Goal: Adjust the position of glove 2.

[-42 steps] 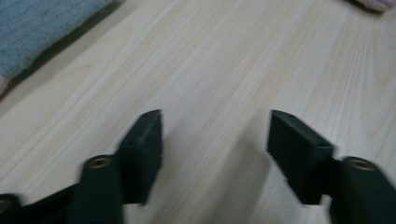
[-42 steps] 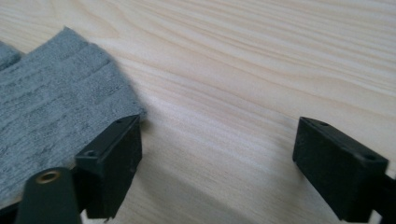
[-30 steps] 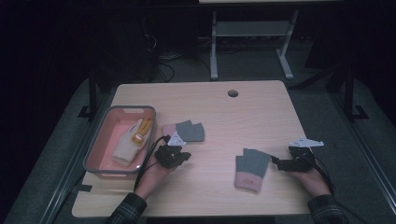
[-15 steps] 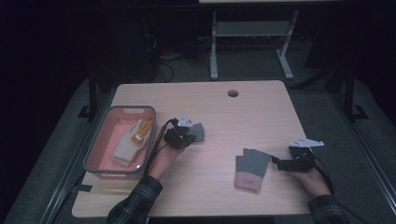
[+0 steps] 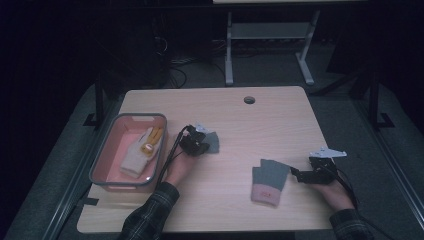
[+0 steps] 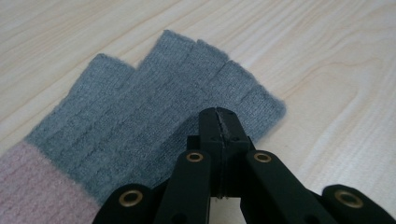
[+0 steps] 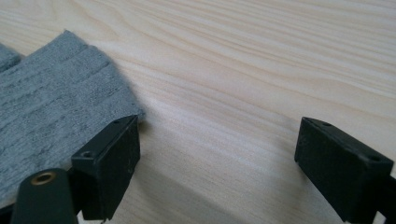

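Gloves are being sorted on this wooden table (image 5: pixel 280 125), by the look of it, and the left gripper (image 5: pixel 196 145) has been travelling: a second ago it was sitting nearer the person beside the pink tray (image 5: pixel 102 165), and now it is resting over the grey glove (image 5: pixel 214 141) that is lying just to the right of that tray. In the left gripper view its jaws are pressed together with no gap between them, and their tips are lying on the glove's (image 6: pixel 154 107) finger end, close to the edge of the knit. Whether any wool is actually pinched between them I cannot tell (the black tips are covering the spot). If it is a pinch, my guess is the glove is about to be lifted toward the tray, where a white and yellow glove (image 5: pixel 141 154) is already lying.

The right gripper (image 5: pixel 298 175) is hardly moving compared with a second ago. It is waiting near the table's right side, just beside a second grey glove with a pink cuff (image 5: pixel 269 180). In the right gripper view its jaws are standing wide apart with nothing between them but bare wood, and one jaw is sitting right at the edge of that glove (image 7: pixel 51 102), touching it or nearly so.
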`<state>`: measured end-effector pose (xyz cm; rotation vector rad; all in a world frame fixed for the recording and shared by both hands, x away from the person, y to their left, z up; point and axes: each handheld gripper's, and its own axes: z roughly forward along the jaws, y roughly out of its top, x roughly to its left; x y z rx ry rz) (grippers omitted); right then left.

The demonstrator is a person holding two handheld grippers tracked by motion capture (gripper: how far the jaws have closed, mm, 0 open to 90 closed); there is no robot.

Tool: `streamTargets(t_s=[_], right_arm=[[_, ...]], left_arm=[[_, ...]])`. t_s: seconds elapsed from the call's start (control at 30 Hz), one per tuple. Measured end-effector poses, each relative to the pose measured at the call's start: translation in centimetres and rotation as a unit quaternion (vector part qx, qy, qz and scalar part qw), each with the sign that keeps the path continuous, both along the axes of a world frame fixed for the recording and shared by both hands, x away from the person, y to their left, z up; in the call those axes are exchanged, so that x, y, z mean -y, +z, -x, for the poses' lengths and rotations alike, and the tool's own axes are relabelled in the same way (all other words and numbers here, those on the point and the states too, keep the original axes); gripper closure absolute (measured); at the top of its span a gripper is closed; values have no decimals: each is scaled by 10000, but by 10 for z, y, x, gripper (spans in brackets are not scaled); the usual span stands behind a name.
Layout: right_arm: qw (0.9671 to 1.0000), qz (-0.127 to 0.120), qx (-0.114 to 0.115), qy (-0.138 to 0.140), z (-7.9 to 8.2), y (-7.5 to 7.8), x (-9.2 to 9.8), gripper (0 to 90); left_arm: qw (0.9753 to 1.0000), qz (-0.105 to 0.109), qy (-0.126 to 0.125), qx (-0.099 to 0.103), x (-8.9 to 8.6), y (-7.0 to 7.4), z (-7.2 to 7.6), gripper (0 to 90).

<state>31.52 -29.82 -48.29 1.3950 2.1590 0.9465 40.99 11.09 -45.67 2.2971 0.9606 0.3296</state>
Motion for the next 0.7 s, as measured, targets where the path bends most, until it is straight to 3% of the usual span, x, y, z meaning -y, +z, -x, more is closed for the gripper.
streamTargets(t_s=[0.23,0.43,0.57,0.7], right_arm=[[10000,0,-1,1,0,0,0,138],[10000,2,0,2,0,0,0,138],[10000,-1,2,-2,0,0,0,139],[10000,0,3,0,0,0,0,139]], left_arm=[[9990,123,-388,-168,17,0,9,897],[9960,361,-745,-342,40,-1,22,897],[9938,399,-975,-356,51,-1,29,897],[9935,449,-1017,-226,51,7,32,897]])
